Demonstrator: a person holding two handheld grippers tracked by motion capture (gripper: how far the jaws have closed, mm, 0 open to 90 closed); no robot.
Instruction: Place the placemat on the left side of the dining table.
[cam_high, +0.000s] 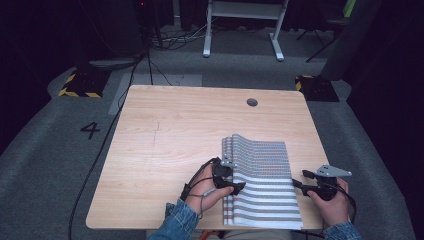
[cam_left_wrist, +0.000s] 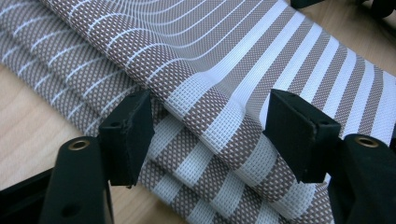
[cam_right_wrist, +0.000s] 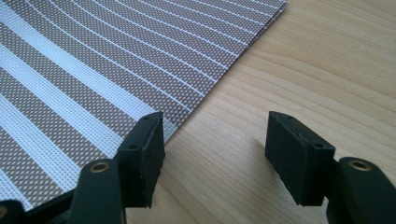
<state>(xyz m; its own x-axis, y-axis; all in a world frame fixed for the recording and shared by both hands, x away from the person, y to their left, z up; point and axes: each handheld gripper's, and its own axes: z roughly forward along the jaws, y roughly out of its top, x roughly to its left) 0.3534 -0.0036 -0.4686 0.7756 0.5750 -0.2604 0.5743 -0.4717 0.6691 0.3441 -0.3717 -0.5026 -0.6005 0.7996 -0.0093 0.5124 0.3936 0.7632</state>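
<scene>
High view first: we see a striped woven mat (cam_high: 262, 182) lying on the near right part of the wooden bench (cam_high: 165, 145), folded into several layers whose left edges sit stepped one beside the next. The top layer bulges up along the far left, so the fold is not yet flat. We judge the folding to be well along: the mat is already doubled into a compact rectangle, and what is left seems to be gathering or pressing the loose left folds and squaring the stack.

Our left gripper (cam_high: 231, 178) rests at the mat's left edge, its jaws wide apart; in the left gripper view they straddle the rounded folds (cam_left_wrist: 210, 126) without the pads pressing on them. Our right gripper (cam_high: 303, 181) sits just beside the mat's right edge, jaws also wide, with bare wood between them in the right gripper view and the mat's edge (cam_right_wrist: 175, 122) near one pad.

The mat is a coarse open mesh, plastic-looking, with broad white and brown bands at one end and thin white lines on brown farther off. It holds smooth curves rather than sharp creases, so we judge it springy. The bench is pale, grained wood, smooth and matt.
</scene>
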